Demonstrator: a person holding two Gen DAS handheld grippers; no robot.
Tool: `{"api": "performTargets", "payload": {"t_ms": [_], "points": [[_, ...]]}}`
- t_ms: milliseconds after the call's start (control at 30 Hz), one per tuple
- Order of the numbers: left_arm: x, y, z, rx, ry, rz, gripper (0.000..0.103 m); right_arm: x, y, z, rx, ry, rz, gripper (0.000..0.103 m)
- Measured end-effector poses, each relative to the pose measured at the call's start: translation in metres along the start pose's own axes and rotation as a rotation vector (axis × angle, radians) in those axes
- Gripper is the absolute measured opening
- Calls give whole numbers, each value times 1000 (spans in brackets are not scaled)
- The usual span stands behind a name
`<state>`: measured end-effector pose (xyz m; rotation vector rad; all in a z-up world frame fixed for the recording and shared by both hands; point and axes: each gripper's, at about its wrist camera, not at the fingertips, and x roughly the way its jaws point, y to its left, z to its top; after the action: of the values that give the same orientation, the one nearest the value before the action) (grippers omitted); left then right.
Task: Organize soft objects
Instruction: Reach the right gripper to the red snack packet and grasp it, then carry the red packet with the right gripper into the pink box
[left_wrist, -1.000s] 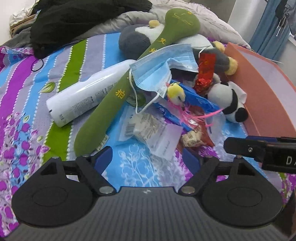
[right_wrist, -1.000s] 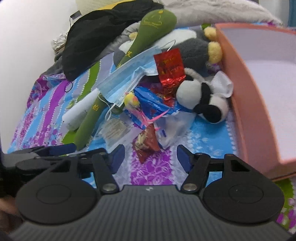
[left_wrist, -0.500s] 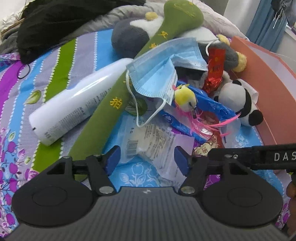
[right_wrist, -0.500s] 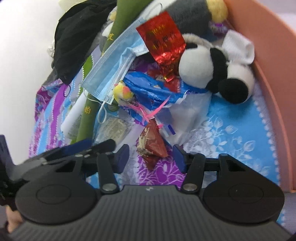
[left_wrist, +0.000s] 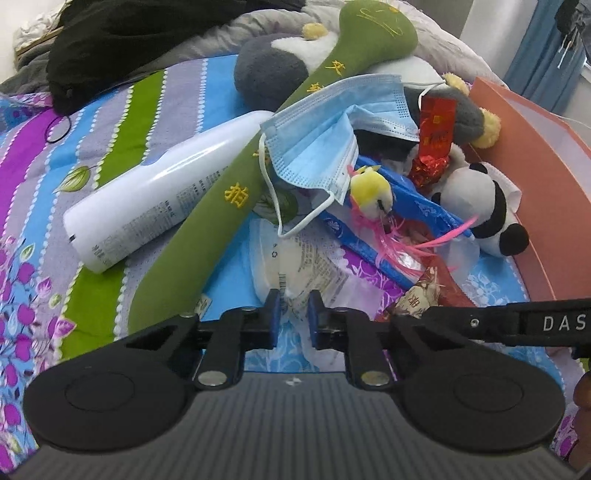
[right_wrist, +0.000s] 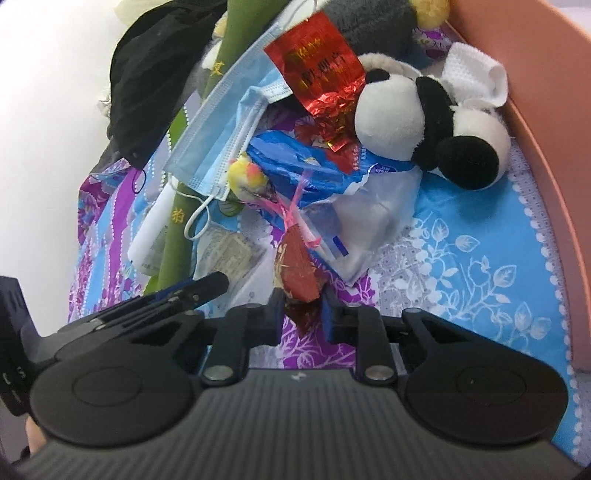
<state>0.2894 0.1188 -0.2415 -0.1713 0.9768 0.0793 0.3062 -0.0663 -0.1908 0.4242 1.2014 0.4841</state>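
Observation:
A pile lies on the patterned bedspread: a panda plush (left_wrist: 480, 206) (right_wrist: 424, 125), a long green plush (left_wrist: 229, 199), a grey plush (left_wrist: 269, 74), a blue face mask (left_wrist: 325, 136) (right_wrist: 218, 140), a small yellow bird toy (left_wrist: 371, 190) (right_wrist: 245, 177) and wrappers. My left gripper (left_wrist: 293, 314) is shut on the near edge of a clear plastic packet (left_wrist: 303, 266). My right gripper (right_wrist: 303, 314) is shut on a red-brown snack wrapper (right_wrist: 297, 269). The right gripper's finger crosses the left wrist view at the lower right.
An orange-pink box (left_wrist: 532, 177) (right_wrist: 546, 122) stands open to the right of the pile. A white spray can (left_wrist: 159, 195) lies left of the green plush. A black garment (left_wrist: 129, 40) and grey bedding lie at the back. A red foil packet (right_wrist: 317, 74) tops the pile.
Both grippers moved forward into the pile and went from open to shut, the left on the clear packet, the right on the red-brown wrapper.

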Motion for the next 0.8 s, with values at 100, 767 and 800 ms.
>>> {"api": "performTargets", "payload": {"t_ms": [100, 767, 800], "points": [[-12, -1, -6, -14, -5, -2, 16, -9, 2, -6, -12, -11, -3, 23], [-100, -24, -61, -92, -34, -51, 16, -91, 17, -71, -146, -129, -114, 23], [-104, -26, -62, -89, -37, -53, 16, -95, 17, -73, -148, -135, -114, 23]]}}
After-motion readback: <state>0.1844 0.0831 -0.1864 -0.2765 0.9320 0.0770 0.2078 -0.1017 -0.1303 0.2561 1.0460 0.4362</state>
